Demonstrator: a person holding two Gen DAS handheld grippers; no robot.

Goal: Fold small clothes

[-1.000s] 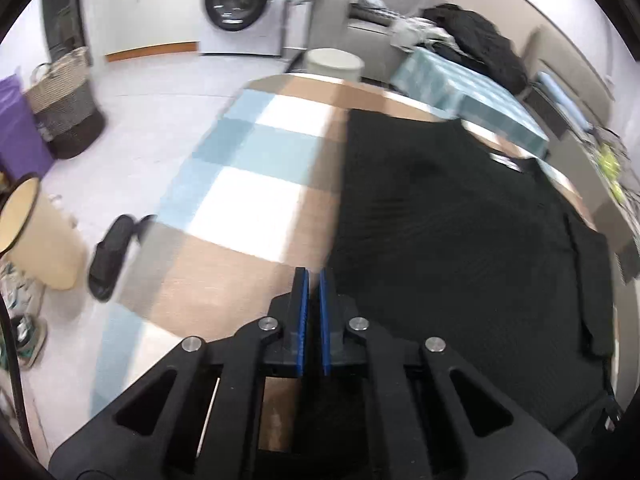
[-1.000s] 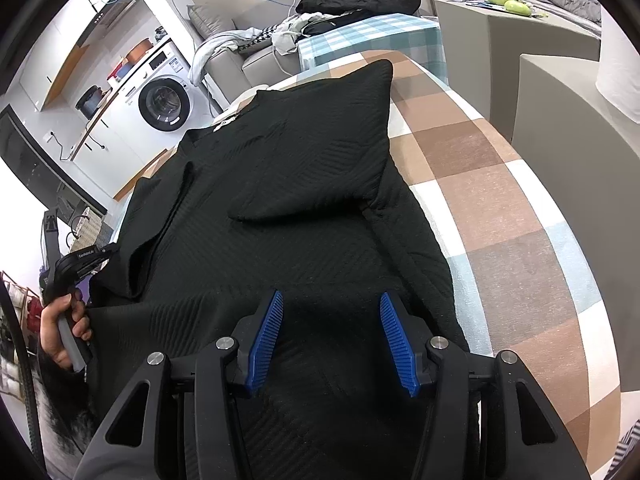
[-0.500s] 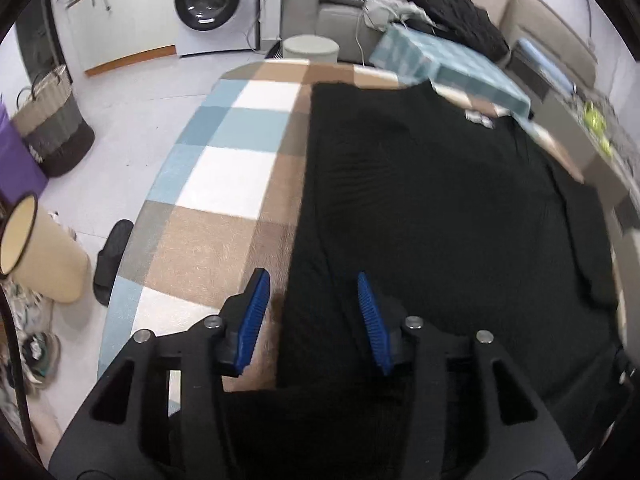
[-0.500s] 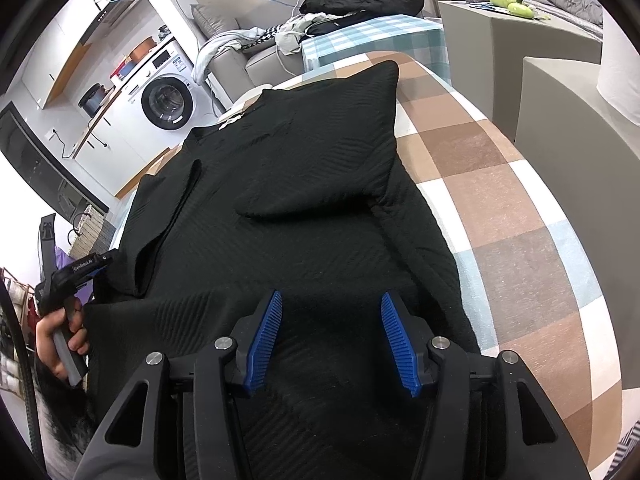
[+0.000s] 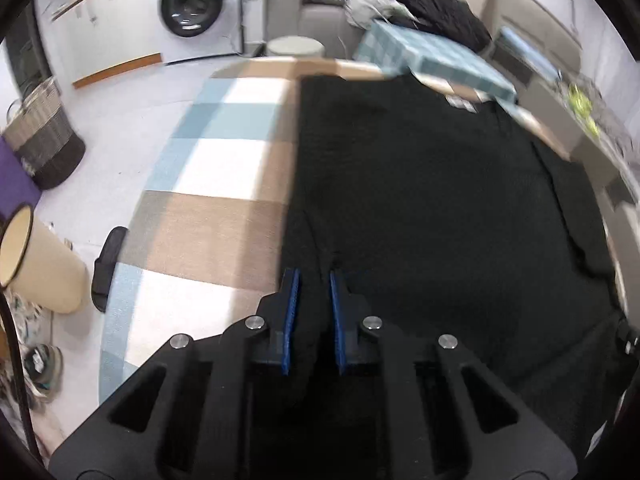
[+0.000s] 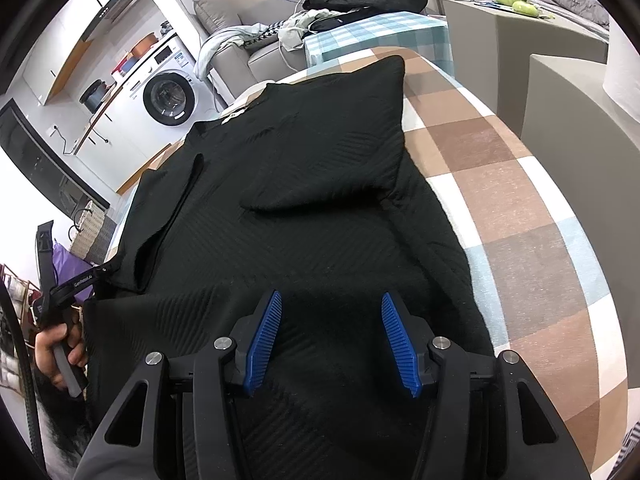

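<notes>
The black textured knit top [image 6: 320,208] lies flat on the checked brown, blue and white cloth-covered table [image 6: 532,216], its near hem pinched by the just-closing left gripper [image 5: 313,304], while the right gripper [image 6: 332,340] hovers half-open and empty, seemingly ready to lift the hem.

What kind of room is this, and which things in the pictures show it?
Most likely a lived-in home, a combined laundry and living space. A front-loading washing machine stands under cabinets, a woven laundry basket sits on the floor, and a grey sofa is heaped with clothes behind the checked table.
</notes>
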